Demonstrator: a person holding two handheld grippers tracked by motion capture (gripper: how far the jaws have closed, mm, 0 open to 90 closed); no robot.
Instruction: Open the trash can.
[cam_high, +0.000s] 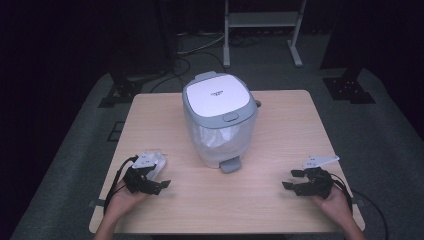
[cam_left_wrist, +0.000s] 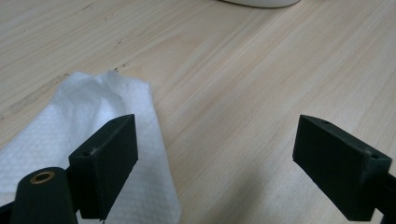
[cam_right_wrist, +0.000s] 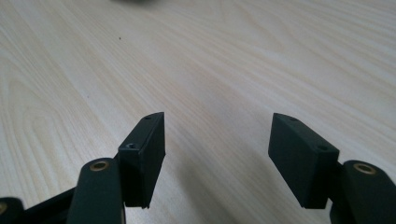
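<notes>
Left gripper, jaws wide and empty, hovers beside a paper towel; next, likely closing on it for the bin.

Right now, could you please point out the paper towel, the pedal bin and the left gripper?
paper towel (cam_left_wrist: 93, 107), left gripper view, its dimpled middle.
pedal bin (cam_high: 216, 95), high view, its white lid.
left gripper (cam_left_wrist: 215, 154), left gripper view, midway between its fingers.

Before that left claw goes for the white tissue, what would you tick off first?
1. Left gripper jaws open: ok.
2. Tissue between the jaws: not ok, it lies beside one jaw.
3. Tissue flat on the table: ok.
4. Right gripper open and holding nothing: ok.
5. Bin lid open to take the tissue: not ok, shut.
6. Pedal at the bin's front reachable: cannot tell.
</notes>
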